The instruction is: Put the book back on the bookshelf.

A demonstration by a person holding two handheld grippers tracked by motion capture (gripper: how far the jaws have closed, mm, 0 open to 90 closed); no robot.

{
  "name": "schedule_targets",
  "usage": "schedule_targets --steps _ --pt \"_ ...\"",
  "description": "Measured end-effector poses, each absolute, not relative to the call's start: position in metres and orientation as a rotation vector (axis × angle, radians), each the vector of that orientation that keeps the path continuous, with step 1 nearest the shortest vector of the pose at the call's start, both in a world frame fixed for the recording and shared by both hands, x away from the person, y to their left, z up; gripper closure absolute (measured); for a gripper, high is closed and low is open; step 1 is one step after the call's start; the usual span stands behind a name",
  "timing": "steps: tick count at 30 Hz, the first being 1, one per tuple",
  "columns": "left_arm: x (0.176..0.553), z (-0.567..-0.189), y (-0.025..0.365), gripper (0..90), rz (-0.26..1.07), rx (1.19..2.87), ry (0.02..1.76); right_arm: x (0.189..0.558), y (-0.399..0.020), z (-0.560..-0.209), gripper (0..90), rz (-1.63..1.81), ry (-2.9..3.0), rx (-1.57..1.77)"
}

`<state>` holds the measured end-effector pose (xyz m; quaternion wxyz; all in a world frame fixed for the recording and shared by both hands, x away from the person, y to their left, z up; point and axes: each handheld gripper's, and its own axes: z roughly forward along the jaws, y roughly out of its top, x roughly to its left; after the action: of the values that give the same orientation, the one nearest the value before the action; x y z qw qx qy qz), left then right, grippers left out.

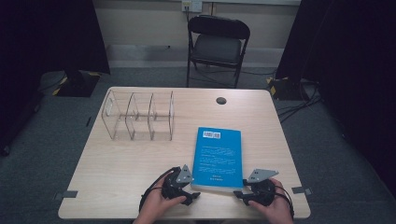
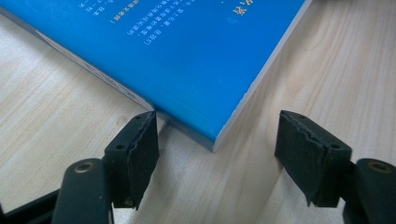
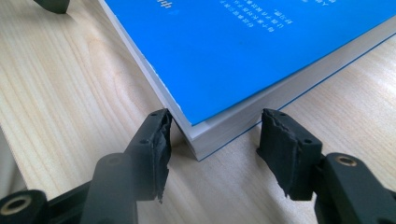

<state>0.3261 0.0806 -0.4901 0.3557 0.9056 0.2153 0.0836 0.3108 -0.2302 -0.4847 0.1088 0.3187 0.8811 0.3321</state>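
Lying flat near the front edge of the surface (image 1: 116, 186), the blue book (image 1: 218, 156) has a hand-held gripper at each near corner. The left hand-held gripper (image 2: 215, 144) is spread wide around one corner, pads apart from it. The right hand-held gripper (image 3: 212, 140) gapes wide around the other. A clear organizer (image 1: 138, 115) stands well behind.

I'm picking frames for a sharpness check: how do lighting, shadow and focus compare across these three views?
High view: dim and soft, dark at both sides, the book the brightest patch on the table. Left gripper view: bright and even, wood grain crisp, cover print small and slightly soft, faint shadow under the left gripper. Right gripper view: equally bright, page edges sharp, shadow beside the right gripper.
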Motion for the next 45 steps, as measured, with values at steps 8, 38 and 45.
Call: schedule_targets --steps 8,38,45 --pt "0.3266 -0.4905 0.0801 32.9 0.224 2.324 0.575 0.3095 -0.2295 -0.4804 52.6 1.014 2.588 0.945" --pt "0.3263 -0.4903 0.0802 30.4 0.233 2.327 0.599 0.3132 -0.2283 -0.4775 55.5 1.050 2.597 0.946" --pt "0.3249 -0.4923 0.0801 31.9 0.238 2.290 0.627 0.3109 -0.2312 -0.4827 47.7 0.998 2.604 0.965"
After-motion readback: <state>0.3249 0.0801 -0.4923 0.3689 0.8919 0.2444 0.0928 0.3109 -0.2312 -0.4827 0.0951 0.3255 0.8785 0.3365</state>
